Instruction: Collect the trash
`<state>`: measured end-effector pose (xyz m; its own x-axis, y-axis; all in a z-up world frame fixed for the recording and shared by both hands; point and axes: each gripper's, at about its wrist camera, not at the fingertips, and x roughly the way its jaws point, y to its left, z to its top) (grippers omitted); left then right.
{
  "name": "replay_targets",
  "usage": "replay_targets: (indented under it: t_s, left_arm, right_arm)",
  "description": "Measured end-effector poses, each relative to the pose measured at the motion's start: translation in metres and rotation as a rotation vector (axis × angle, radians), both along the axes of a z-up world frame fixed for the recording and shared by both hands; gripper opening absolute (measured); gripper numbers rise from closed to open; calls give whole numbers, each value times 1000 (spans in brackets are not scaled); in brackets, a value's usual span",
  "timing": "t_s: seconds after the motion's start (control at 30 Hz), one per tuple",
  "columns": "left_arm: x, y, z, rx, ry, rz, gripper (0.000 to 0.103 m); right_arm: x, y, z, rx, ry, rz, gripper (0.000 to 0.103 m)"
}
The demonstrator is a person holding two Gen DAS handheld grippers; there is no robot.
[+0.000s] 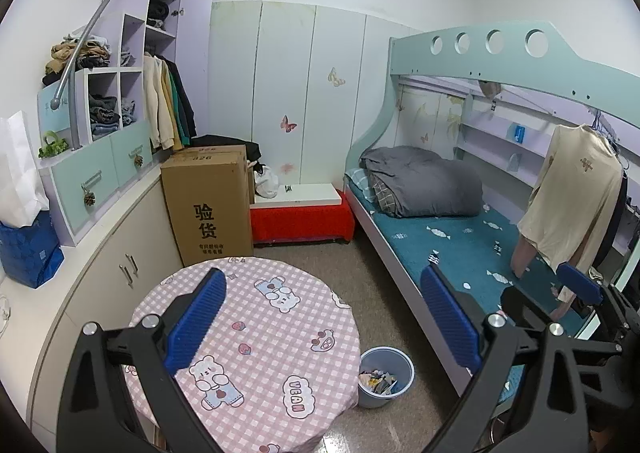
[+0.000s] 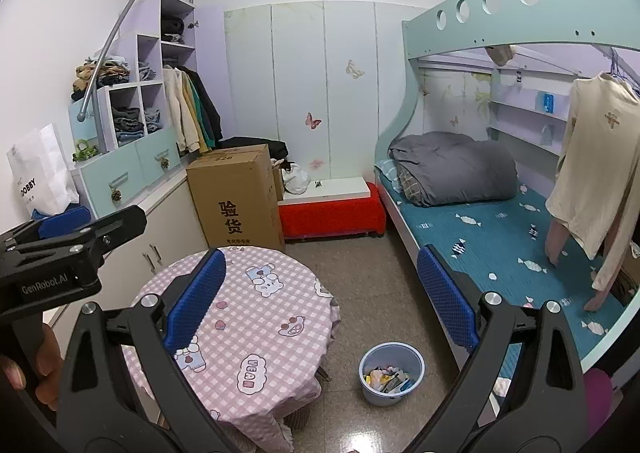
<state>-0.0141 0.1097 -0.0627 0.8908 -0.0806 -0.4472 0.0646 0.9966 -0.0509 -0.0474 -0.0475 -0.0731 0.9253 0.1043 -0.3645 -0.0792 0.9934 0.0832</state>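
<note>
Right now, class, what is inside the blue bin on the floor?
The blue bin holds a loose pile of mixed wrappers and paper scraps. Anything under that top layer is covered and cannot be seen.

Both tongs (image 1: 322,321) (image 2: 318,299) raised, agape, empty

A round desk (image 1: 256,337) wears a pink checked cloth printed with bears and strawberries. Behind it a tall cardboard box (image 1: 208,205) with black characters stands against the low cabinet (image 1: 100,273). Just beside the box sits a red bench (image 1: 302,219) with a white top. Stepped shelves (image 1: 116,93) hold folded clothes, and jackets (image 1: 168,105) hang under them. On the bunk bed (image 2: 480,221) a grey duvet (image 2: 456,169) lies bundled on the teal sheet; a cream shirt (image 2: 592,157) hangs at its side.
</note>
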Motion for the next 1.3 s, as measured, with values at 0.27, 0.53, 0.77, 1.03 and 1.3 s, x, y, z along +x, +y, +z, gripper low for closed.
replay_targets:
  t_s: [0.27, 0.53, 0.77, 1.03, 1.3]
  left_arm:
    - [18, -2, -5, 11, 32, -3, 96]
    - [47, -17, -13, 27, 61, 14, 96]
    - [79, -37, -15, 40, 88, 33, 96]
    - [104, -63, -21, 39, 112, 59, 96]
    - [116, -82, -26, 47, 123, 78, 96]
  right_arm:
    - [14, -7, -8, 8, 34, -20, 94]
    - [44, -24, -11, 23, 46, -10, 94]
    - [80, -47, -15, 40, 72, 10, 94]
    - [106, -74, -18, 37, 86, 26, 94]
    - [120, -94, -26, 56, 108, 48, 94]
